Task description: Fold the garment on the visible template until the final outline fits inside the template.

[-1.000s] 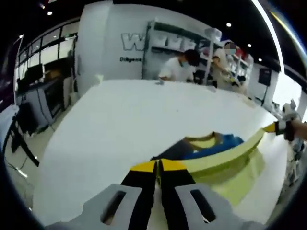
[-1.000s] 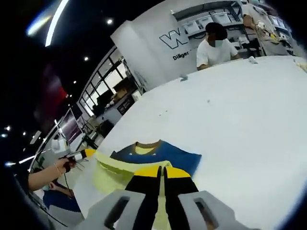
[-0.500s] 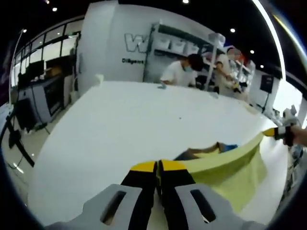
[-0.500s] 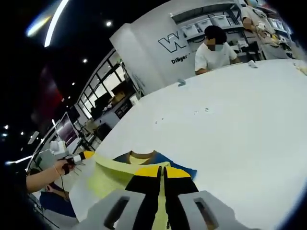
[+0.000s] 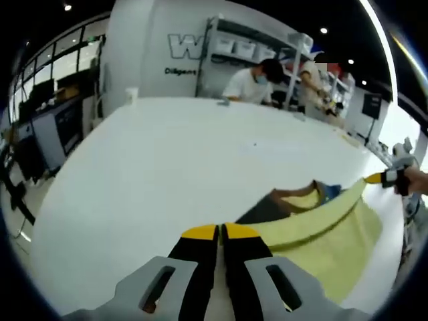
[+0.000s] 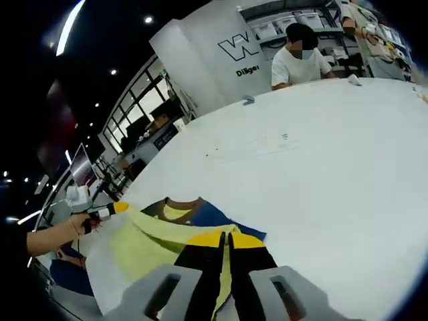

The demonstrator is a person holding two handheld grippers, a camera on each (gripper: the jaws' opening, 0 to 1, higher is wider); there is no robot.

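**Left gripper view: yellow hem pinched at both corners**

The garment (image 5: 321, 231), yellow with blue and dark parts near the collar, lies on the white counter (image 5: 167, 167), its hem lifted in a taut band. The left hand-held gripper (image 5: 221, 232) is clenched on one hem corner; the right hand-held gripper (image 6: 226, 238) is clenched on the other. Two people work at shelving (image 5: 254, 50) beyond the counter.

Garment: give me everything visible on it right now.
The garment is a soft knit shirt, mostly pale yellow, with dark navy and blue panels and a ribbed neckline near its far end. It lies on the white table, partly folded: a yellow edge is lifted and stretched taut between the left claw and the right claw, both shut on the fabric. The far end with the neckline rests flat on the table.
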